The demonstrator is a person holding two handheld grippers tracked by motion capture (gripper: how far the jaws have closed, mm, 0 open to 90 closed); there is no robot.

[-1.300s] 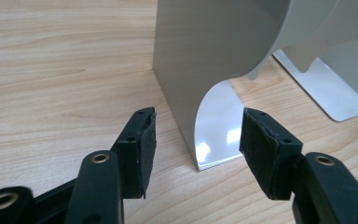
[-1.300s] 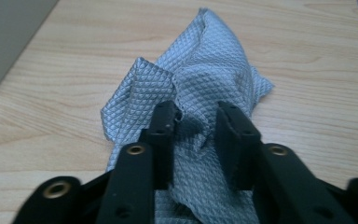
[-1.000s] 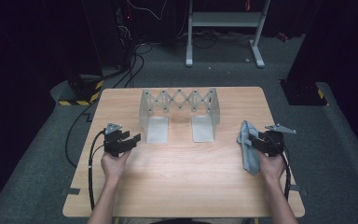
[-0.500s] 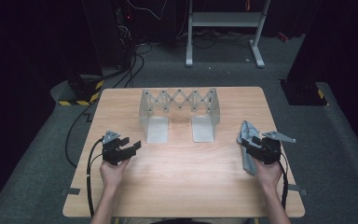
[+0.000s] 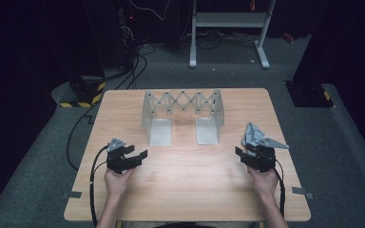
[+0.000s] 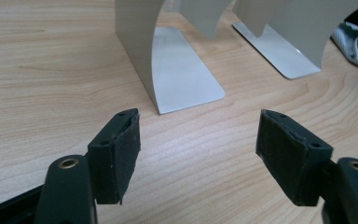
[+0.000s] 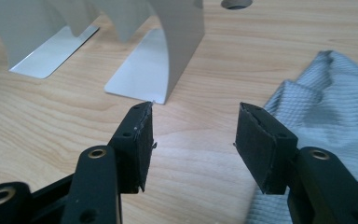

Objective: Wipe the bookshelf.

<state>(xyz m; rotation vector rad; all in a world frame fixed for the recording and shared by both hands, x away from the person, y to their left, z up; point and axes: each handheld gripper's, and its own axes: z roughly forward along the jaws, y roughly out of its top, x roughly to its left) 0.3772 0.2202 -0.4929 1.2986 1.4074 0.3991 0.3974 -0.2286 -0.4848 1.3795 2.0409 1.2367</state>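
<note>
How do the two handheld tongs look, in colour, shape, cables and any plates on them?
Both the left tongs and the right tongs are black, each with two jaws. The pads are dark, rough and rectangular, on arms with brass-coloured rivet holes. A grey three-cornered plate sits on top of each. A black cable trails back from each. The forearms are bare, with no sleeves.
</note>
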